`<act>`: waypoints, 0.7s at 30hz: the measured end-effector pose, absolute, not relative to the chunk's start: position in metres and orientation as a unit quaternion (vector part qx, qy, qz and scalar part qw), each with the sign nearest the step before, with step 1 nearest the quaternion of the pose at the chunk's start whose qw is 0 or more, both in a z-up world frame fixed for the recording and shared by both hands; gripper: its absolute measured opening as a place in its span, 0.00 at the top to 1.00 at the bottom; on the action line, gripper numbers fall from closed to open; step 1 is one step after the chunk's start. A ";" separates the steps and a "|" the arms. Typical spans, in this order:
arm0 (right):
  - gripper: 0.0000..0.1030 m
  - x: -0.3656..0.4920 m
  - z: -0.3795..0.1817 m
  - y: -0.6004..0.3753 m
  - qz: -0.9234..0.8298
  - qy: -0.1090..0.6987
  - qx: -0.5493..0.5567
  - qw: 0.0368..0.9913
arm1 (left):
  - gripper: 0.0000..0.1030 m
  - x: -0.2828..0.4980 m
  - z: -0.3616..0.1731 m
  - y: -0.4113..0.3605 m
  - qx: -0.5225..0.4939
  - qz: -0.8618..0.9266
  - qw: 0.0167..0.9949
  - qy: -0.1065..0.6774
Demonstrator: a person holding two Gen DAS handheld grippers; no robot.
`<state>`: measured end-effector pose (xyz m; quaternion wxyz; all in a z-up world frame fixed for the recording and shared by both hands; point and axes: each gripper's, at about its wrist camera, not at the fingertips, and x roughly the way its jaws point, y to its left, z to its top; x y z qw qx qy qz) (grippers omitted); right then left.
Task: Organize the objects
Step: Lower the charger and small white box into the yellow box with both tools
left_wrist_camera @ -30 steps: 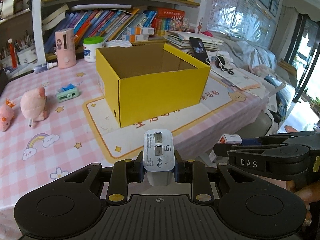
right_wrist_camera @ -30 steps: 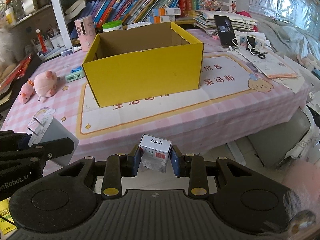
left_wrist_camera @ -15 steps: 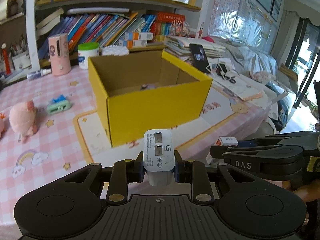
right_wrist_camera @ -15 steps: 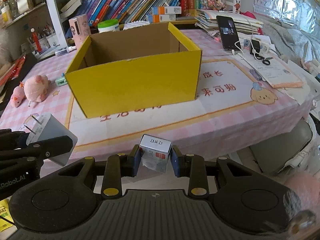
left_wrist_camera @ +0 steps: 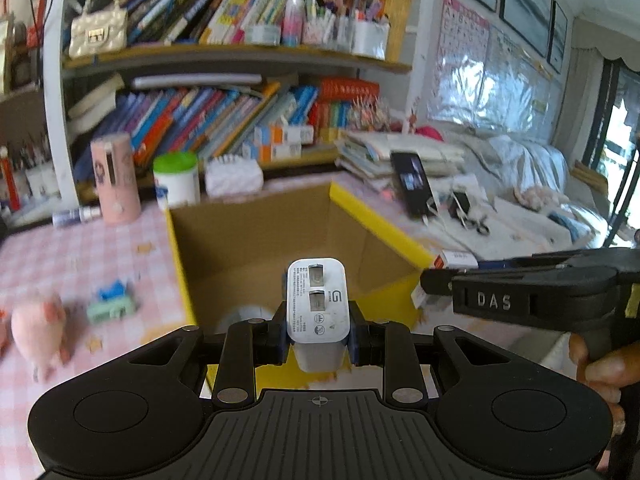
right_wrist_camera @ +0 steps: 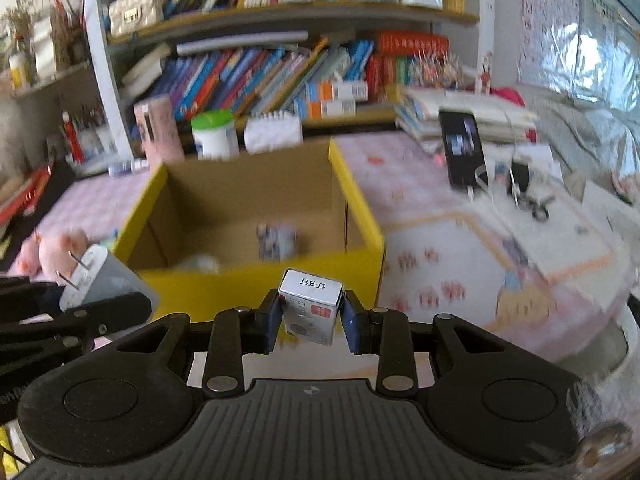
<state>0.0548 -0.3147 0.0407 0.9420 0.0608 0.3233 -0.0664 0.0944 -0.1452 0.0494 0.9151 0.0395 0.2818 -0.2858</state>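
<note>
My left gripper (left_wrist_camera: 317,338) is shut on a white charger plug (left_wrist_camera: 317,304), held just above the near edge of the open yellow cardboard box (left_wrist_camera: 380,224). My right gripper (right_wrist_camera: 311,322) is shut on a small white staple box (right_wrist_camera: 311,304), held in front of the yellow box's (right_wrist_camera: 256,284) near wall. The charger also shows at the left of the right wrist view (right_wrist_camera: 94,276). The staple box shows in the left wrist view (left_wrist_camera: 456,258) in the other gripper. A small patterned item (right_wrist_camera: 276,240) and a pale object (right_wrist_camera: 200,264) lie inside the box.
The box stands on a pink checked tablecloth (left_wrist_camera: 80,256). Pink pig toys (left_wrist_camera: 40,324) and a green-blue item (left_wrist_camera: 114,304) lie left. A pink cylinder (left_wrist_camera: 114,178), a green-lidded jar (left_wrist_camera: 176,178), a phone (right_wrist_camera: 462,146) and bookshelves stand behind.
Both grippers have moved forward and up toward the box, which now looms larger; its inside and contents have come into view. Both holds are unchanged.
</note>
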 end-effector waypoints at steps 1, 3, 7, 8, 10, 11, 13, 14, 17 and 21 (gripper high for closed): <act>0.71 0.061 0.046 -0.319 -0.063 0.315 0.061 0.945 | 0.76 0.099 0.053 -0.149 0.041 -0.281 0.918 0.275; 0.71 0.074 0.056 -0.325 -0.055 0.298 0.057 0.951 | 0.76 0.107 0.059 -0.154 0.044 -0.271 0.924 0.265; 0.71 0.103 0.066 -0.337 -0.036 0.278 0.041 0.959 | 0.76 0.129 0.058 -0.165 0.055 -0.245 0.929 0.270; 0.71 0.110 0.066 -0.339 -0.032 0.278 0.038 0.959 | 0.76 0.136 0.055 -0.168 0.061 -0.236 0.930 0.277; 0.71 0.128 0.062 -0.341 -0.019 0.288 0.029 0.957 | 0.76 0.148 0.047 -0.174 0.069 -0.222 0.928 0.291; 0.71 0.136 0.059 -0.341 -0.011 0.295 0.024 0.955 | 0.76 0.153 0.042 -0.176 0.075 -0.214 0.927 0.299; 0.71 0.151 0.050 -0.338 0.007 0.313 0.007 0.950 | 0.76 0.162 0.033 -0.181 0.085 -0.204 0.924 0.312; 0.71 0.161 0.044 -0.336 0.019 0.326 -0.004 0.945 | 0.76 0.166 0.029 -0.182 0.090 -0.200 0.923 0.317; 0.71 0.180 0.031 -0.331 0.053 0.358 -0.034 0.931 | 0.76 0.178 0.017 -0.188 0.108 -0.187 0.917 0.334; 0.71 0.204 0.011 -0.326 0.088 0.401 -0.079 0.908 | 0.76 0.193 -0.001 -0.196 0.130 -0.178 0.905 0.365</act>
